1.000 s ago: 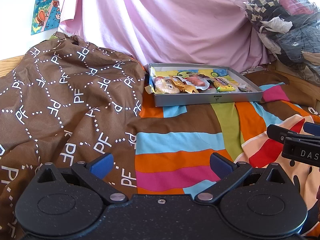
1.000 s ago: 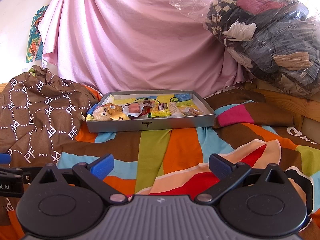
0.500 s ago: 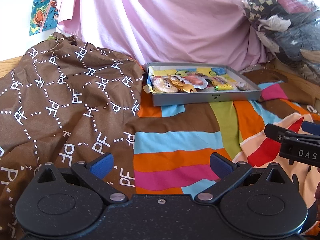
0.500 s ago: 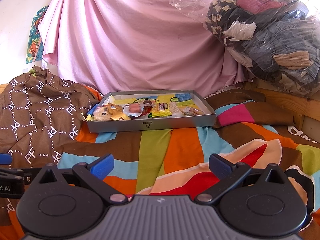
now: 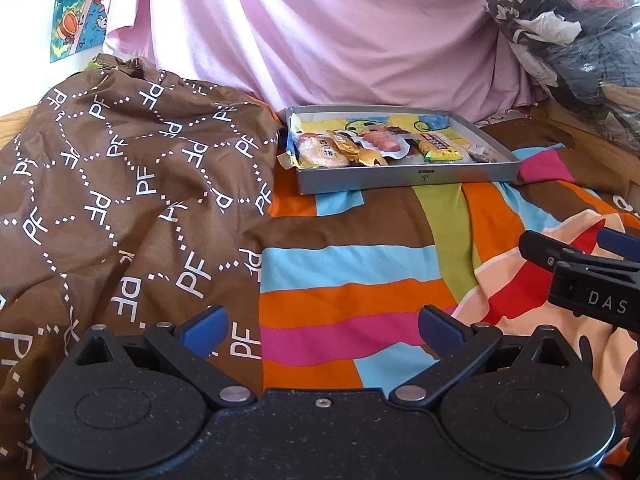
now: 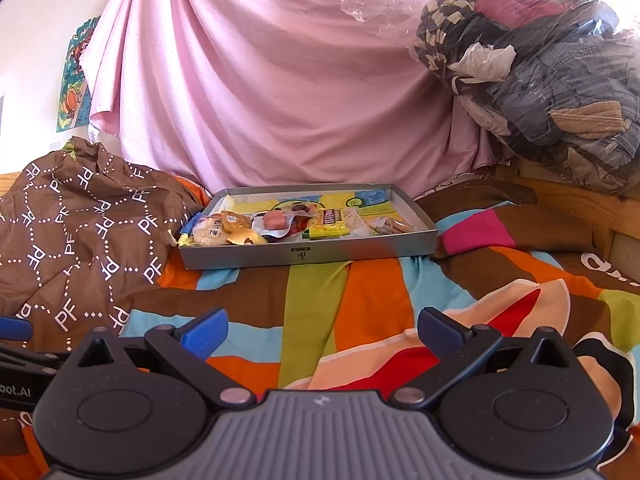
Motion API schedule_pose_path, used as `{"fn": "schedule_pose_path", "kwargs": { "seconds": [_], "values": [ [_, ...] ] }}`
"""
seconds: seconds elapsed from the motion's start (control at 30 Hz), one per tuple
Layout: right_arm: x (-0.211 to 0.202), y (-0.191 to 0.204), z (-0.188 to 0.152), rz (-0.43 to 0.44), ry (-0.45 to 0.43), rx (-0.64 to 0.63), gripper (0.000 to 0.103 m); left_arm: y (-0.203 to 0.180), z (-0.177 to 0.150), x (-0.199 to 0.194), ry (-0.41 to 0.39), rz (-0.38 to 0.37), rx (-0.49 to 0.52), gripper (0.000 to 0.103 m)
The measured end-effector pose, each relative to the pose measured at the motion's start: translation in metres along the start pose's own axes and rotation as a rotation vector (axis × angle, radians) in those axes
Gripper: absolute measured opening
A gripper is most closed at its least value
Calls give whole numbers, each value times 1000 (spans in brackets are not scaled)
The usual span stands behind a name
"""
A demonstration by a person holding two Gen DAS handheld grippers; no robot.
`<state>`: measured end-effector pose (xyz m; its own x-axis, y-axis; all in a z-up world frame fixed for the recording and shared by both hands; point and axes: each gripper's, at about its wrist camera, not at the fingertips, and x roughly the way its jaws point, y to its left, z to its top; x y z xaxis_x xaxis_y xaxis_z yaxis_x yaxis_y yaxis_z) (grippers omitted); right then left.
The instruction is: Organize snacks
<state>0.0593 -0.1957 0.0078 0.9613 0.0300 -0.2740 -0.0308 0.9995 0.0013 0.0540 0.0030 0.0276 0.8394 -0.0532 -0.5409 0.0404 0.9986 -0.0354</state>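
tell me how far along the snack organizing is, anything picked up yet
Nothing looks done yet. The snacks, such as the round cracker pack and the yellow bar, lie jumbled together along the front of the grey tray. In hand: nothing, since the left gripper and right gripper are both open and empty over the striped bedspread, short of the tray. All the sorting is left.

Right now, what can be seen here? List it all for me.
tray: one, grey, on the bedspread, holds the snacks
snacks: several packets, mixed colours, in the tray; exact count unclear
bedspread: one, striped multicolour, under everything
brown cloth: one, white PF print, left of tray
pink sheet: one, hanging behind tray
clothes bag: one, clear plastic, far right
poster: one, cartoon, on the wall, left
left gripper: black, blue pads, open, empty
right gripper: same, open, empty
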Motion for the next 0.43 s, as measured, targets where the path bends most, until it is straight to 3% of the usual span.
{"fn": "schedule_pose_path", "kwargs": {
  "seconds": [0.43],
  "values": [
    [0,-1,-1,8,4,7,103,1,-1,2,9,7,1,101]
  ]
}}
